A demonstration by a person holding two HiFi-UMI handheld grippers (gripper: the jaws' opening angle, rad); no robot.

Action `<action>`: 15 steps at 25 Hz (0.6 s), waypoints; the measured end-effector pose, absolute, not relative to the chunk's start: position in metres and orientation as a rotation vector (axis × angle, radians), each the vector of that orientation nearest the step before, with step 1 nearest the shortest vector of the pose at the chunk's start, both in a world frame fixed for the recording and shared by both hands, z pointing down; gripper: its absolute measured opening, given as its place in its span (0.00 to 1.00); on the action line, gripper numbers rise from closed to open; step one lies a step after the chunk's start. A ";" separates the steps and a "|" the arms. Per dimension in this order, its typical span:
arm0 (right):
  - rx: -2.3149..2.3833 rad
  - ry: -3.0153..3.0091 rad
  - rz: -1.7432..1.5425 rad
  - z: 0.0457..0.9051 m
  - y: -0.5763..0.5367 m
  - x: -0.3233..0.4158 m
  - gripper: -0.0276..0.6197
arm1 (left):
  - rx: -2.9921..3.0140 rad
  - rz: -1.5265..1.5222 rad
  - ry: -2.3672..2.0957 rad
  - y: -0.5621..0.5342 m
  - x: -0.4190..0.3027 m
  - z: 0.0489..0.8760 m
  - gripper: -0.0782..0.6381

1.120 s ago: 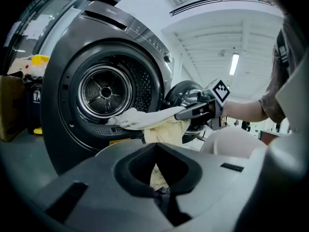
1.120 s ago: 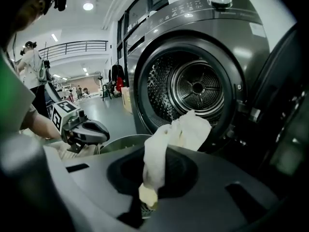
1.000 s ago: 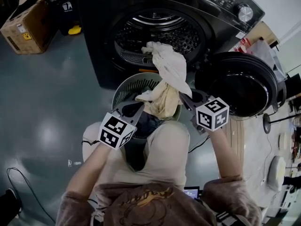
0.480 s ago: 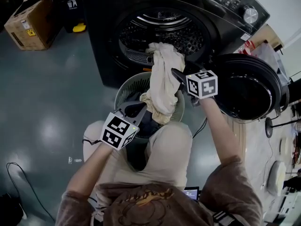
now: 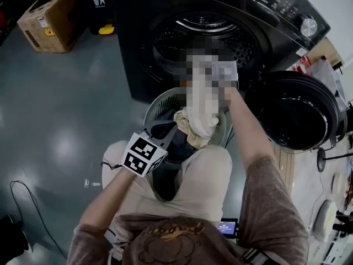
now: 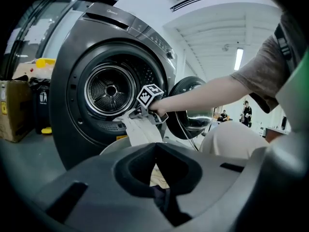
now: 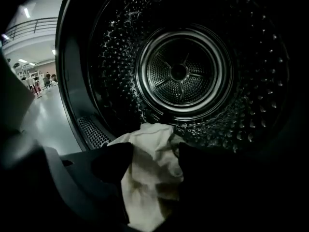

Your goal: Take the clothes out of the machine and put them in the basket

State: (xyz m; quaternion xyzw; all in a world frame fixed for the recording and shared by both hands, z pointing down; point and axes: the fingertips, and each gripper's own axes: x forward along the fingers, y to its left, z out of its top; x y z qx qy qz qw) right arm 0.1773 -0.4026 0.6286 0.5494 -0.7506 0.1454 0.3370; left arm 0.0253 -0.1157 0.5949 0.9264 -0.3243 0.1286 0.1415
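A cream cloth (image 5: 194, 127) hangs from the lip of the dark washing machine's drum (image 5: 204, 40) into the round grey basket (image 5: 156, 107) below. My right gripper (image 7: 149, 153) is at the drum mouth. Its jaws have just been opening and now stand apart, with the cloth's upper end (image 7: 147, 163) lying loose between them. In the head view a mosaic covers that gripper. My left gripper (image 5: 175, 127) hovers at the basket's near side. Its jaws look closed at the tips (image 6: 154, 146), and dark clothing (image 6: 161, 202) shows below them.
The machine's round door (image 5: 298, 112) stands swung open to the right. A cardboard box (image 5: 49, 18) and a yellow item (image 5: 106, 29) sit on the floor at the left. A cable (image 5: 22, 203) lies at the lower left. The person's knees press against the basket.
My right gripper has travelled from beside the basket up to the drum mouth and its jaws have opened. The cream cloth still hangs into the basket. The left gripper stayed put.
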 end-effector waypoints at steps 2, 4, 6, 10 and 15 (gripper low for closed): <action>1.412 -1.907 0.379 0.636 -0.404 0.176 0.53 | 2.670 0.362 -0.937 -0.116 0.025 0.594 0.12; 1.390 -1.881 0.358 0.640 -0.403 0.175 0.50 | 2.667 0.358 -0.937 -0.115 0.025 0.594 0.12; 1.374 -1.875 0.347 0.642 -0.402 0.174 0.46 | 2.665 0.362 -0.934 -0.114 0.025 0.595 0.12; 1.380 -1.855 0.349 0.640 -0.394 0.178 0.11 | 2.650 0.352 -0.922 -0.111 0.025 0.596 0.12; 1.396 -1.990 0.409 0.622 -0.369 0.178 0.08 | 2.648 0.339 -0.914 -0.112 0.023 0.595 0.12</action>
